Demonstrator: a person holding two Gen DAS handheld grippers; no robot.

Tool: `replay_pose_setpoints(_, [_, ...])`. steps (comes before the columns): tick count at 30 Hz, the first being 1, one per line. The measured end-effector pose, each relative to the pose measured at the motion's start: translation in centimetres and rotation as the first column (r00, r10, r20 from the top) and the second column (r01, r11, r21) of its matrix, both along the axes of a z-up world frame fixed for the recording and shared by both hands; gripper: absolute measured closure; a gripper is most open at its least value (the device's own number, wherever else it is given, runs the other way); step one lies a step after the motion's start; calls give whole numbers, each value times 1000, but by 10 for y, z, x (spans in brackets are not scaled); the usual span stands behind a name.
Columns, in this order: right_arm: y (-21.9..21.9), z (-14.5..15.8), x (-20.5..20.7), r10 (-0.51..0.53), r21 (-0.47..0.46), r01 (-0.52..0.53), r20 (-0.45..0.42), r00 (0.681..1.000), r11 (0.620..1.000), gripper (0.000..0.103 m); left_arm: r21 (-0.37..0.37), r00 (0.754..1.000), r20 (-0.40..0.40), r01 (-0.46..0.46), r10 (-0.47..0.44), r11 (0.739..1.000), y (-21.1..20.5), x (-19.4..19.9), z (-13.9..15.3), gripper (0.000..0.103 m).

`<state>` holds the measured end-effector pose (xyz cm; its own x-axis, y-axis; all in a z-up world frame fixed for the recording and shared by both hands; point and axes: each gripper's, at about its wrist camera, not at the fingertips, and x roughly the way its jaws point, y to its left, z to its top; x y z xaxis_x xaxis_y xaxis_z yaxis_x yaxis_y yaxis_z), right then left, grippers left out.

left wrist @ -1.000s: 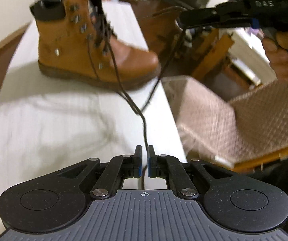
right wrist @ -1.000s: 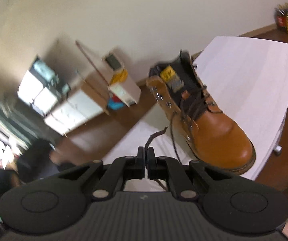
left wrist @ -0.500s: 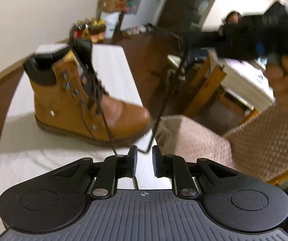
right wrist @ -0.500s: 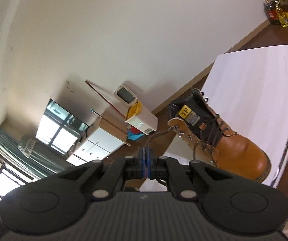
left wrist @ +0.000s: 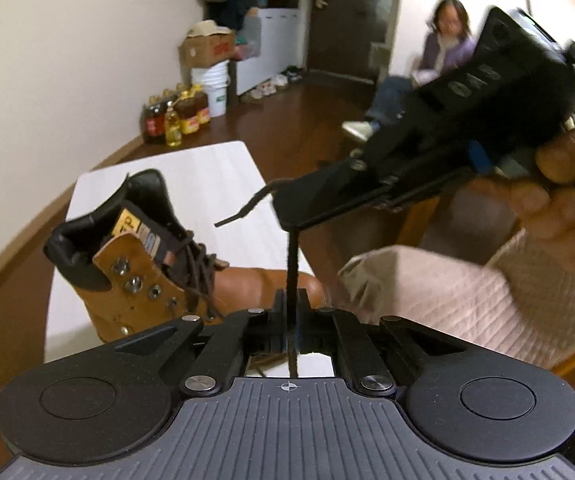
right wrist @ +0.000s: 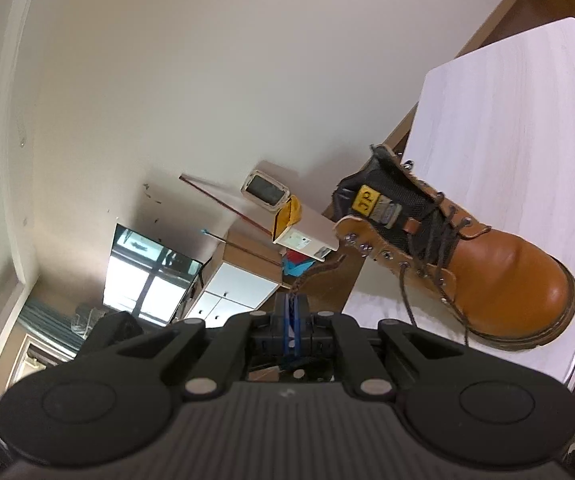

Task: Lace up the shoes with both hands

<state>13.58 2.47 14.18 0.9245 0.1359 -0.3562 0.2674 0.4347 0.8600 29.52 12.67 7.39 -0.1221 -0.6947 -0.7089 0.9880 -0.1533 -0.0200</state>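
My left gripper [left wrist: 292, 300] sits at lower centre of the left wrist view, jaws closed on the dark brown shoelace [left wrist: 292, 258]. They have just been closing: half a second ago they stood apart with the lace outside them; now the lace runs straight up out of them. It rises to my right gripper [left wrist: 287, 208], which crosses the upper right of that frame, larger and nearer than before, with the lace's free tip sticking out to its left. My right hand [left wrist: 559, 200] is on the handle at the right edge.

In the right wrist view the right gripper [right wrist: 292, 308] has its jaws pressed on the lace [right wrist: 315, 272], the blue pads nearly meeting; the frayed end curls up and right from them. They have eased open a touch in the last half second, yet the lace is still pinched.

The tan leather lace-up boot [left wrist: 147, 276] stands upright on the white rectangular table [left wrist: 191, 164], left of centre in the left view. It is now closer to the camera, and its toe is hidden behind the gripper. In the right view the boot [right wrist: 499, 276] sits at right, larger than before, near the table's [right wrist: 527, 120] lower edge.
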Motion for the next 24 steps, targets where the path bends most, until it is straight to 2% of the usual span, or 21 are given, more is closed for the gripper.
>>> replay_pose_setpoints(6, [-12,-22,-3,-26,97,26,3,1000,995,96,44,992,101,74,-78,996,1,-10,-5,100])
replay_pose_setpoints(17, [-22,-39,3,-38,139,40,-19,999,990,96,87,992,92,77,-85,993,3,0,-15,100])
replay_pose_setpoints(18, [-21,-39,4,-33,136,35,-20,999,990,99,88,992,90,75,-83,993,3,1,-16,100])
replay_pose_setpoints(24, [-19,-41,6,-27,146,31,-27,999,989,100,93,994,79,66,-74,993,5,4,-22,99])
